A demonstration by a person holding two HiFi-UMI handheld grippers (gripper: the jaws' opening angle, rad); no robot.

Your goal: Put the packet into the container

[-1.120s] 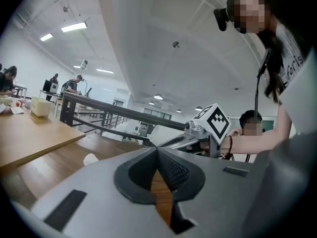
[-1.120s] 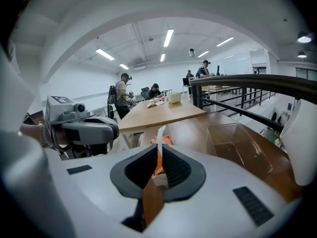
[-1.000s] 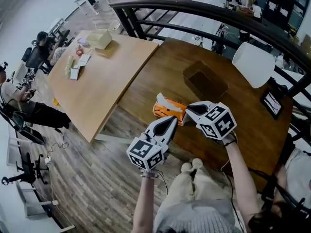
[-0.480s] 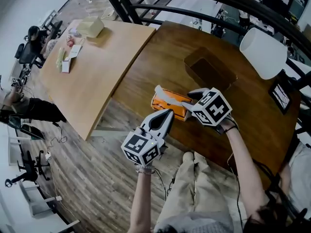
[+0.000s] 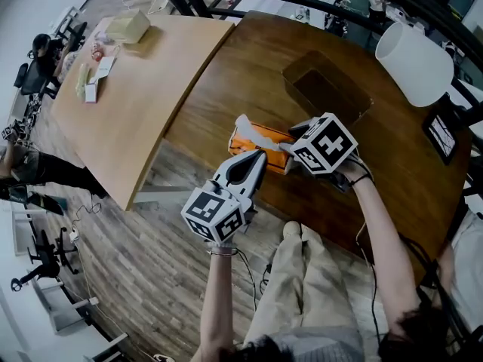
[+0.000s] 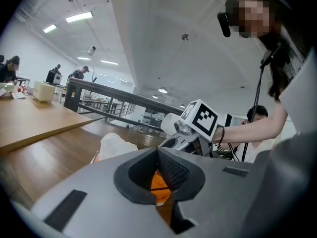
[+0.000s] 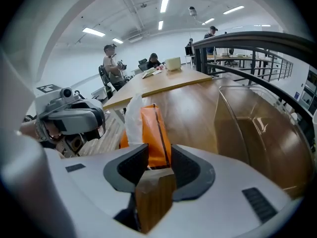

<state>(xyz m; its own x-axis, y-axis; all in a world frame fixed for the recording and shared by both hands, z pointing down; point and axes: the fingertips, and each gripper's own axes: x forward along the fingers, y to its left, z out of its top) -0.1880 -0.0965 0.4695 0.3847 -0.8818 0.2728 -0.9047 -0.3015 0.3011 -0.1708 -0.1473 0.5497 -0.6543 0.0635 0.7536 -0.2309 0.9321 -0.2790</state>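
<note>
An orange packet (image 5: 260,143) with white tissue sticking out of its left end lies on the dark wooden table (image 5: 249,66) near the front edge. My right gripper (image 5: 290,145) is at the packet's right end; its jaws are opening, and the packet (image 7: 154,133) stands between them with gaps to both pads. My left gripper (image 5: 256,158) is shut and hangs just off the table's edge, pointing at the packet (image 6: 159,181). The clear container (image 5: 302,70) stands empty farther back, to the right of the packet; the right gripper view shows this container (image 7: 247,128) at right.
A white chair back (image 5: 413,62) and a small dark screen (image 5: 441,130) stand at the table's right. A light wooden table (image 5: 128,111) adjoins on the left, with a box and small items. A black railing (image 5: 324,10) runs behind. People sit at far left.
The right gripper has gone from shut to wide open and moved left onto the packet's right end. The left gripper stayed shut beside the table's edge.
</note>
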